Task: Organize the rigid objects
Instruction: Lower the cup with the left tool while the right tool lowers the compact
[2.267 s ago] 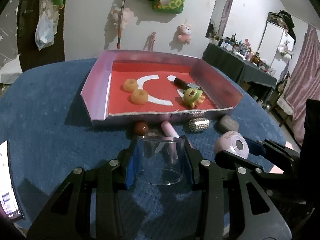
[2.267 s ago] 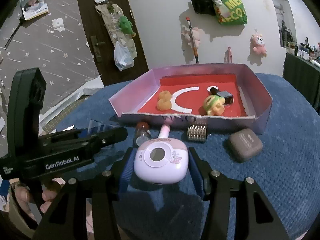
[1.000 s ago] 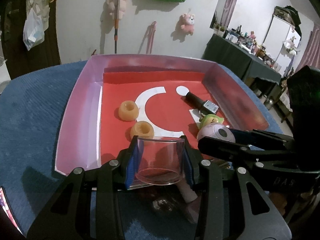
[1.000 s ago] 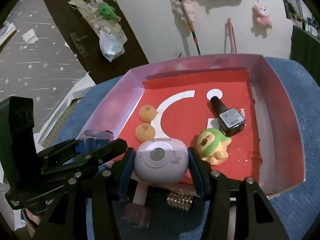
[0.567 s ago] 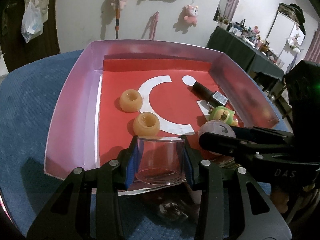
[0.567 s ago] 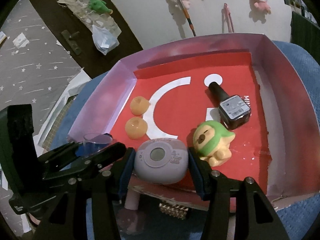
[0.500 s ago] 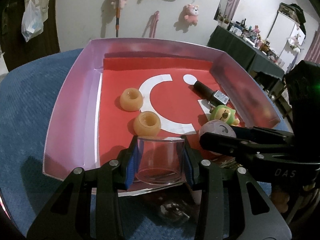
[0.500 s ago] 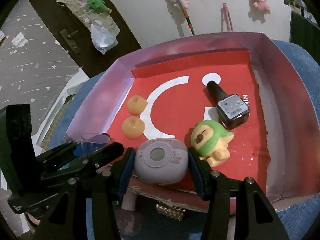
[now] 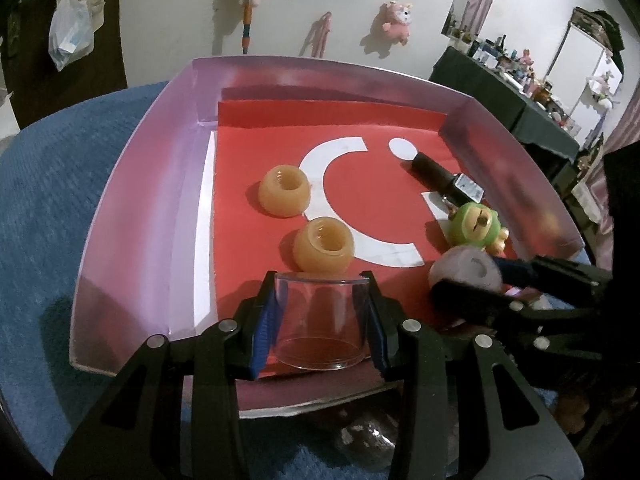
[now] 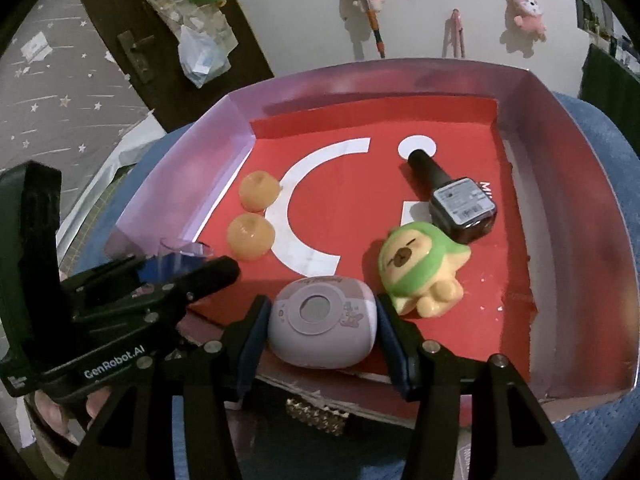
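The left gripper point(image 9: 321, 320) is clamped on a clear, straight-walled plastic cup point(image 9: 320, 322), its blue-lined fingers point(image 9: 266, 320) pressed against the cup's two sides. The cup stands upright between them, over the near-left corner of the tray's floor, just inside the front wall. Directly beyond its rim sits a translucent orange, doughnut-shaped piece point(image 9: 324, 245), close to the cup but apart from it; a second piece of the same kind point(image 9: 284, 191) lies further back and a little left.

The right gripper point(image 10: 322, 332) holds a rounded lilac case with a grey circular window on top point(image 10: 322, 322) — one finger against each of its short sides. The case is at the tray's front edge, near the middle; whether it rests on the floor or hangs just above it cannot be told. Just to its right, nearly touching, a green-hooded yellow animal figurine point(image 10: 420, 270) lies tilted on the red floor. Behind the figurine lies a dark nail-polish bottle with a black cap point(image 10: 452, 192), on its side, cap pointing to the far wall and reaching a white printed dot.

All of this is inside a shallow pink-walled cardboard tray with a red floor and a white arc printed on it point(image 10: 592, 200) — set on a blue textured cloth point(image 9: 48, 184). In front of the tray, on the cloth, a small studded gold-coloured roller point(image 10: 316, 414) shows below the lilac case.
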Available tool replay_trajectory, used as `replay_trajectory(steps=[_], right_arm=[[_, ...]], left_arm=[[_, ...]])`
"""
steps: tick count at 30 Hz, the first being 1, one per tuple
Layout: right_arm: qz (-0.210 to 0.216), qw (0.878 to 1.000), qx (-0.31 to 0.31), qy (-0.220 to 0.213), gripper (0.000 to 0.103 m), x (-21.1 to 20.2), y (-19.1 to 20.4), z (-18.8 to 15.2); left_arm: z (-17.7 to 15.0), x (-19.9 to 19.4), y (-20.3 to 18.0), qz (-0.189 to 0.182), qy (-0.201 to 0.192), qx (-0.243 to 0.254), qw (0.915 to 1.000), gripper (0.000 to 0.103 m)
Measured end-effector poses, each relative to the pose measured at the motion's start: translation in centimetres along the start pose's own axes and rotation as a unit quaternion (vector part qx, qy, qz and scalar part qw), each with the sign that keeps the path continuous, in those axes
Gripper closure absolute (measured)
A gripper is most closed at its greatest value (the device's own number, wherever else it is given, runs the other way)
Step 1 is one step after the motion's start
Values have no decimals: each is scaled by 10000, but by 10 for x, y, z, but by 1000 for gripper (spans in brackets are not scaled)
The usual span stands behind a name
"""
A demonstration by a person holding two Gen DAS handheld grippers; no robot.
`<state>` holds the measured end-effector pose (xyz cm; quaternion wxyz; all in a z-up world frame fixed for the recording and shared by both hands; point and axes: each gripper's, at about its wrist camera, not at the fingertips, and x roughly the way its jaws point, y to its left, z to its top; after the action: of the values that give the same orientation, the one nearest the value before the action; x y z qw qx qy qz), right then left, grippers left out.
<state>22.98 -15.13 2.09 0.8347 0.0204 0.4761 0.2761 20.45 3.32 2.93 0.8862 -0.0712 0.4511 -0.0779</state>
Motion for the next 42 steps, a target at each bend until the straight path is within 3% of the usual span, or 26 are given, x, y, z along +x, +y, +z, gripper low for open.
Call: replay_trajectory(steps=[7,11,14,18,25,30,37,42], right_arm=[[-345,9987,-57,-359,47,-4,-3,9],[-472,9983,-159,-306,47,2,3,9],[-330,9993,-147,-138,47,9,3,6],[-712,9960,-396,-354,47,5,10,6],[-1021,9918,-453,-620,47,6,12,11],[-724,9962,-379,-304,47,18,13,8],[-911,9938,-404,-492,47,14,14,9],[-806,9954,-375,-369,47,20,14,7]], left_arm=[[0,2,0,103,-31,-29,9999,66],[1,5,0,165,-45,-88,9998,66],[3,7,3,215,-56,-107,9997,66],[4,9,4,286,-72,-123,9995,66],[4,10,6,375,-108,-123,9992,66],[4,9,6,386,-118,-120,9991,66],[5,11,6,445,-126,-71,9989,66],[4,11,6,449,-125,-67,9989,66]])
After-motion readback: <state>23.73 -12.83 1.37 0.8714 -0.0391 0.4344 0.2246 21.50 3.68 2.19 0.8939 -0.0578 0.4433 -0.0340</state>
